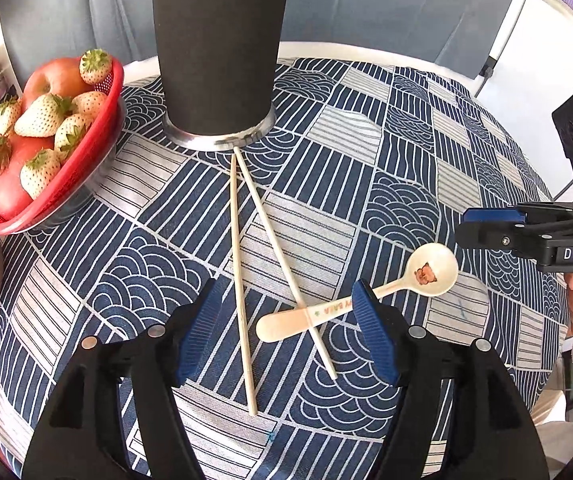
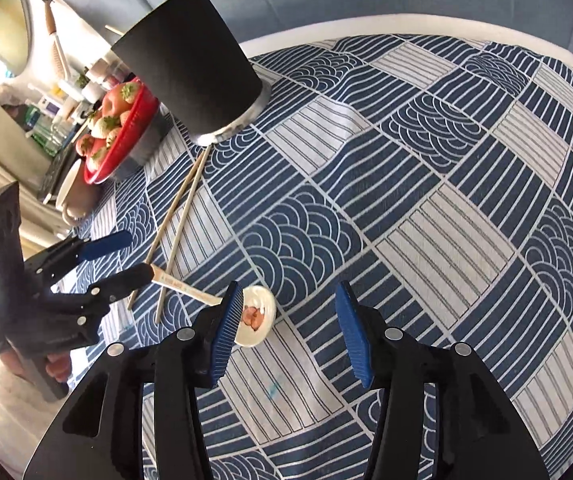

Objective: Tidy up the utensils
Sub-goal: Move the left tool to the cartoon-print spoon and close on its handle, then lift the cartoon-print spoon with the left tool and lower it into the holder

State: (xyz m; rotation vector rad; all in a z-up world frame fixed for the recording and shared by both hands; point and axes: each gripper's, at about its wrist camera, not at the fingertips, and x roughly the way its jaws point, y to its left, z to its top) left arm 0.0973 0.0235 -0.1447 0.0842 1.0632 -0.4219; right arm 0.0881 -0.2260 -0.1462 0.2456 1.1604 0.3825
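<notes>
Both grippers gape empty: left gripper (image 1: 286, 332) straddles the chopsticks (image 1: 242, 280) and spoon (image 1: 350, 300) handle at six o'clock of the black holder (image 1: 218, 48), so I'd centre on one chopstick before closing, while right gripper (image 2: 290, 336) waits beside the spoon bowl.

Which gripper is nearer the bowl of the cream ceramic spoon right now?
Right. The right gripper has the cream ceramic spoon's bowl beside one finger, just outside its open jaws. The left gripper straddles the handle end and the wooden chopsticks.
</notes>
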